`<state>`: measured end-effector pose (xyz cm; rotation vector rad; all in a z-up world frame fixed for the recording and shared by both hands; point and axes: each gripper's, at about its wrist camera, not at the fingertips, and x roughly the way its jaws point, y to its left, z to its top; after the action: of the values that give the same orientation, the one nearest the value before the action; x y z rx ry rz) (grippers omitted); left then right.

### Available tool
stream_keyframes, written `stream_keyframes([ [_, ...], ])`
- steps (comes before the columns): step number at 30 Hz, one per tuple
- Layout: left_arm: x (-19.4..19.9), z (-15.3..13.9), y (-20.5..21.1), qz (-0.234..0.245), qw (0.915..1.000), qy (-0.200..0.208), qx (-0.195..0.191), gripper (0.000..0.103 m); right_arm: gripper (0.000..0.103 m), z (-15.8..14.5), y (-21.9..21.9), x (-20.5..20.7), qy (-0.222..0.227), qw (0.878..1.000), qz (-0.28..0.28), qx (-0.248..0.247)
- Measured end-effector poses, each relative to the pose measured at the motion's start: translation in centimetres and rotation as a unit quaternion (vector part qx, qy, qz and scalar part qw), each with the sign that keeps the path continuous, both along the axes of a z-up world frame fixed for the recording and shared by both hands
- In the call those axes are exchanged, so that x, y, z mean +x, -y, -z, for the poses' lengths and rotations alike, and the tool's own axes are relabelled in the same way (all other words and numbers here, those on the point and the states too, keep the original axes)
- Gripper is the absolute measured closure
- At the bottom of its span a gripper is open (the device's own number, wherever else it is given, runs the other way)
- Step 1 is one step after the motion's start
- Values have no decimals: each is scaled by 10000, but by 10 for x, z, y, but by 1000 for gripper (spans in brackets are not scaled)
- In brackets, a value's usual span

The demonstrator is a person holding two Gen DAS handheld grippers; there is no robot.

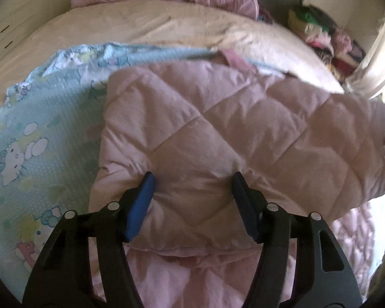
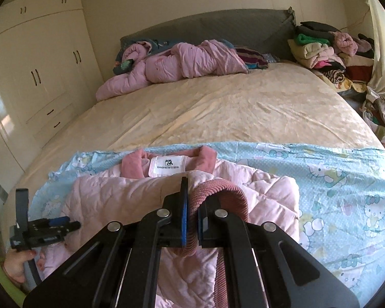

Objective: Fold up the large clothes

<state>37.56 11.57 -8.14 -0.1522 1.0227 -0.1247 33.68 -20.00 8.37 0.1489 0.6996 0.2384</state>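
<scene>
A pale pink quilted jacket (image 2: 110, 195) lies on a light blue cartoon-print sheet (image 2: 346, 177) at the near end of the bed, its darker pink collar (image 2: 208, 156) and white label away from me. In the left wrist view the jacket (image 1: 218, 128) is folded over itself. My left gripper (image 1: 192, 182) is open, its fingers standing just over the quilted fabric; it also shows in the right wrist view (image 2: 74, 224) at the jacket's left edge. My right gripper (image 2: 191, 210) is shut on the jacket's ribbed dark pink cuff (image 2: 218, 192), holding the sleeve over the jacket's body.
The bed's cream cover (image 2: 218, 102) stretches beyond the sheet. A crumpled pink garment (image 2: 177, 64) lies by the grey headboard (image 2: 218, 25). A pile of mixed clothes (image 2: 328, 48) sits at the far right. White wardrobes (image 2: 33, 71) stand on the left.
</scene>
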Motion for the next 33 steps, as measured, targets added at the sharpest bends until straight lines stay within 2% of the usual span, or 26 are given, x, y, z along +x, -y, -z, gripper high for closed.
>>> stream_keyframes([
  [3, 4, 11, -1, -9, 9999, -134, 1, 48, 98, 6, -1, 3, -72, 10000, 3, -10],
  [10, 3, 21, 4, -103, 9998, -144, 84, 48, 94, 19, -3, 12, -217, 9997, 53, -75],
  [13, 4, 20, 2, -75, 9998, -157, 60, 48, 79, 22, 0, 12, -385, 9991, 142, -64],
  [15, 4, 20, 2, -68, 9998, -153, 57, 48, 63, 21, 6, 7, -425, 9987, 291, 19],
  [17, 5, 20, 2, -69, 9999, -137, 56, 48, 48, 16, 15, -4, -286, 9973, 670, 25],
  [18, 5, 20, 2, -71, 9999, -125, 61, 48, 46, 11, 19, -10, -155, 9964, 829, 56],
  [20, 3, 20, 3, -78, 9999, -109, 71, 48, 44, 3, 19, -21, 54, 9959, 898, 33],
  [22, 3, 20, 3, -80, 9999, -99, 86, 48, 44, 3, 9, -24, 69, 9978, 667, -2],
  [28, 3, 20, 4, -79, 9999, -89, 103, 48, 44, 33, -44, -14, -398, 9989, -78, -250],
  [33, 2, 20, 4, -75, 9998, -51, 154, 48, 44, 57, -80, 0, -739, 9956, -358, -448],
])
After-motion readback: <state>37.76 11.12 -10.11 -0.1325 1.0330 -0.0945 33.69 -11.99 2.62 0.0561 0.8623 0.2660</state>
